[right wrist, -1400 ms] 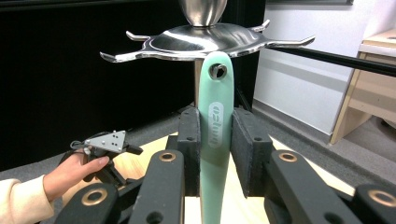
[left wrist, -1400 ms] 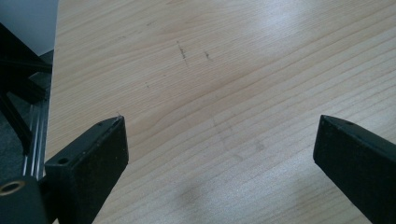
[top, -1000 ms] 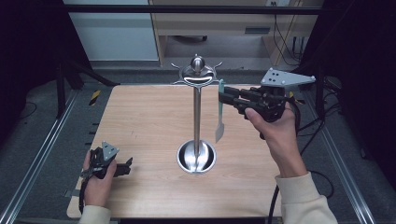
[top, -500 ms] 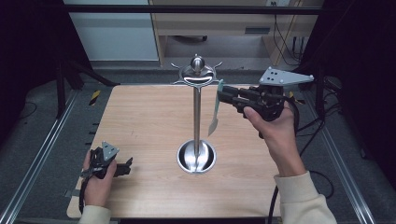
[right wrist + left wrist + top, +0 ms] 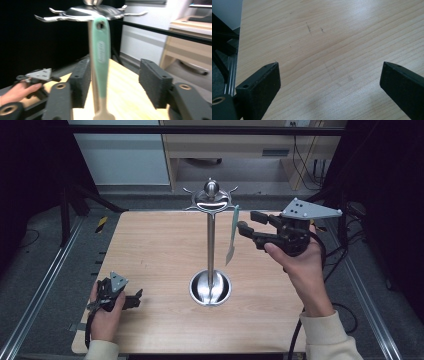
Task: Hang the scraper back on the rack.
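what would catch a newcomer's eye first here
The tall chrome stand at the middle of the wooden table, with a green-handled utensil hanging from a hook at its top. Just right of it, the right hand-held gripper has just opened its jaws, which stand clear on either side of the handle.

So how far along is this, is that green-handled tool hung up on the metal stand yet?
It looks hung: the green-handled utensil dangles from a hook of the metal stand. The right gripper has just been opening, its pads apart around the handle. What seems left is backing away. The left gripper rests open on the table.
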`<state>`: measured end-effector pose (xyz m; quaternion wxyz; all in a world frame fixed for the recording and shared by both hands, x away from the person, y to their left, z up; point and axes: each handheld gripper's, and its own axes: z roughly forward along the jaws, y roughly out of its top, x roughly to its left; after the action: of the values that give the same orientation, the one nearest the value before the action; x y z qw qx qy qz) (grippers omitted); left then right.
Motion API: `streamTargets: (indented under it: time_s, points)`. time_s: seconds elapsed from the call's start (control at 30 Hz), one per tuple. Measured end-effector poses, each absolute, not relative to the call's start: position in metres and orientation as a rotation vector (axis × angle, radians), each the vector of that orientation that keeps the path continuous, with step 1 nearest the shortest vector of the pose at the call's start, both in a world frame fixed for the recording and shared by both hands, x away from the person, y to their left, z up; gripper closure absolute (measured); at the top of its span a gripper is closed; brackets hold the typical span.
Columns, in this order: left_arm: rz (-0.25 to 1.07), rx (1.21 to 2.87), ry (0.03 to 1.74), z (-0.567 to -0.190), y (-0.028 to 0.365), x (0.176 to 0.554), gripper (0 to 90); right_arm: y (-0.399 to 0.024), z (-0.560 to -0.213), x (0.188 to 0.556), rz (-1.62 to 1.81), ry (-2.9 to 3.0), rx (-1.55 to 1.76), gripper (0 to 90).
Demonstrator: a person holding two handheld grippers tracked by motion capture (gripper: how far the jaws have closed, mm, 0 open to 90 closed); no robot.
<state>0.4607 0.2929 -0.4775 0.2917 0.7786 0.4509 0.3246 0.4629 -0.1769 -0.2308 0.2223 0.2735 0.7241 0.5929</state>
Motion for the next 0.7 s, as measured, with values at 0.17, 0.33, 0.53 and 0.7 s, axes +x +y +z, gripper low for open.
streamTargets:
  time_s: [0.17, 0.33, 0.53, 0.7]
  points:
    - [0.87, 2.068, 1.207, -0.477, 0.294, 0.46, 3.0, -0.188, -0.244, 0.461, 1.572, 1.91, 0.824, 27.2]
    - [0.87, 2.072, 1.205, -0.477, 0.293, 0.46, 3.0, -0.199, -0.263, 0.457, 1.532, 1.845, 0.882, 17.8]
    - [0.871, 2.072, 1.205, -0.478, 0.293, 0.46, 2.9, -0.208, -0.295, 0.452, 1.441, 1.843, 0.937, 12.0]
    - [0.871, 2.079, 1.202, -0.478, 0.293, 0.46, 2.9, -0.213, -0.329, 0.448, 1.415, 1.85, 0.984, 8.4]
